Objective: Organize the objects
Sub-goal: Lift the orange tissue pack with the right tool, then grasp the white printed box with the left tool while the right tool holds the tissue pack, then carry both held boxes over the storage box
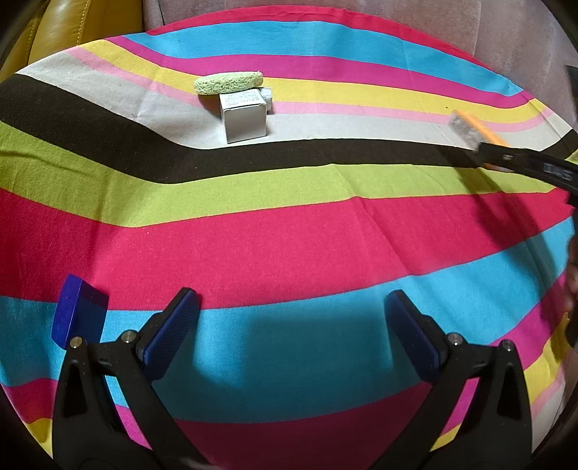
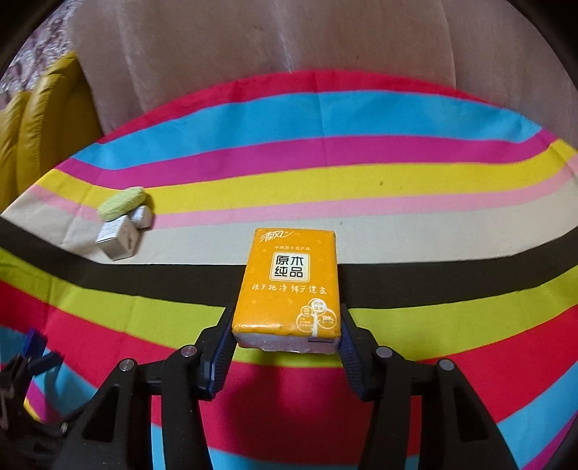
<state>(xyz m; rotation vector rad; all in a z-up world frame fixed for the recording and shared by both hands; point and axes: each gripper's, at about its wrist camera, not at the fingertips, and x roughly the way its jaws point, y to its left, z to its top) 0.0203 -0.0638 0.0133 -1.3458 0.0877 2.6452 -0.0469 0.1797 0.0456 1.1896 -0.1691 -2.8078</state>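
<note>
My right gripper is shut on an orange tissue pack, with a pad pressed on each long side, and holds it off the striped cloth. The left wrist view shows this pack blurred at the far right, in the right gripper's black fingers. My left gripper stands open over the cloth's blue stripe with nothing between its fingers. A dark blue box stands just left of its left finger. Far back, a green sponge rests against a silver box and a smaller box.
The striped cloth covers the whole table. A yellow leather seat stands beyond its far left edge. Pinkish fabric hangs behind the far edge. From the right wrist, the sponge and silver box lie at mid left.
</note>
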